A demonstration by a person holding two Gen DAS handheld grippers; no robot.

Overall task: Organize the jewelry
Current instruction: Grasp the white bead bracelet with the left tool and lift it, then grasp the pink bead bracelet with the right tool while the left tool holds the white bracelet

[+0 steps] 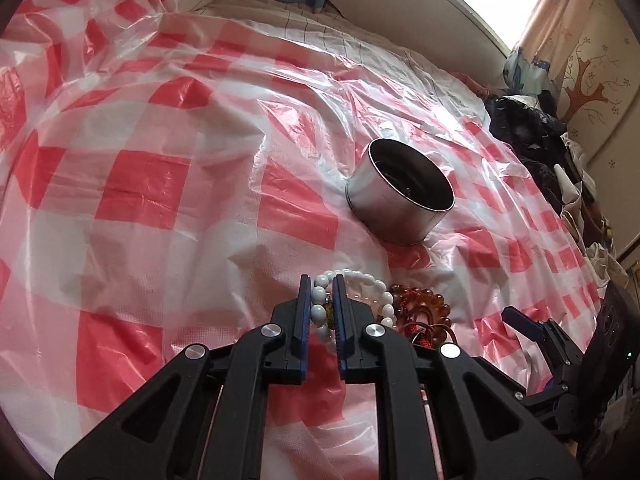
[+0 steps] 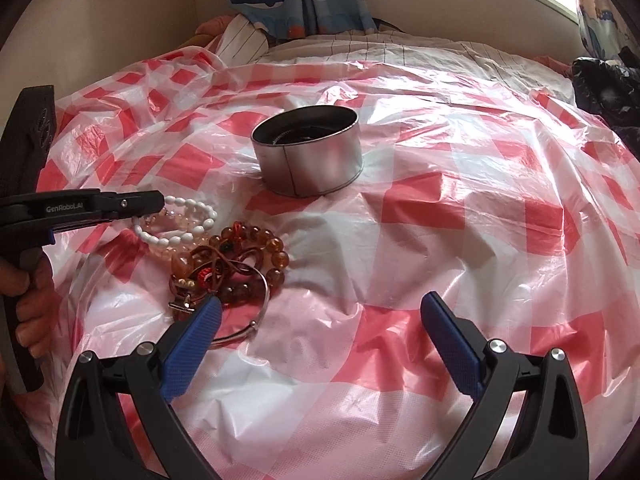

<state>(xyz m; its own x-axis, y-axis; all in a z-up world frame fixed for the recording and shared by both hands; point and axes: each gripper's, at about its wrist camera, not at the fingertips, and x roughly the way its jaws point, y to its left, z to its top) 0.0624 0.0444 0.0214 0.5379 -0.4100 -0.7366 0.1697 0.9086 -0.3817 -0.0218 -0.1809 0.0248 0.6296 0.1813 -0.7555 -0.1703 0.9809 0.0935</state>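
Note:
My left gripper [image 1: 322, 285] is shut on a white bead bracelet [image 1: 374, 280], with several beads pinched between its blue pads. From the right wrist view the left gripper [image 2: 160, 202] comes in from the left, its tip at the white bead bracelet [image 2: 188, 205]. Beside it lies a tangle of amber bead bracelets [image 2: 274, 250] and cords, with a thin metal bangle [image 2: 262, 300] at the near edge. The amber bead bracelets [image 1: 430, 304] sit just right of my left fingers. A round metal tin [image 2: 312, 164] stands open farther back, something dark inside. My right gripper [image 2: 320, 312] is open above the sheet, its left pad near the bangle.
A crinkled red-and-white checked plastic sheet [image 2: 480, 208] covers the bed. The metal tin [image 1: 384, 208] stands beyond the jewelry pile. Dark clothes [image 1: 532, 136] are heaped at the bed's right edge. A person's hand [image 2: 28, 300] holds the left gripper's handle. A wall and window lie behind.

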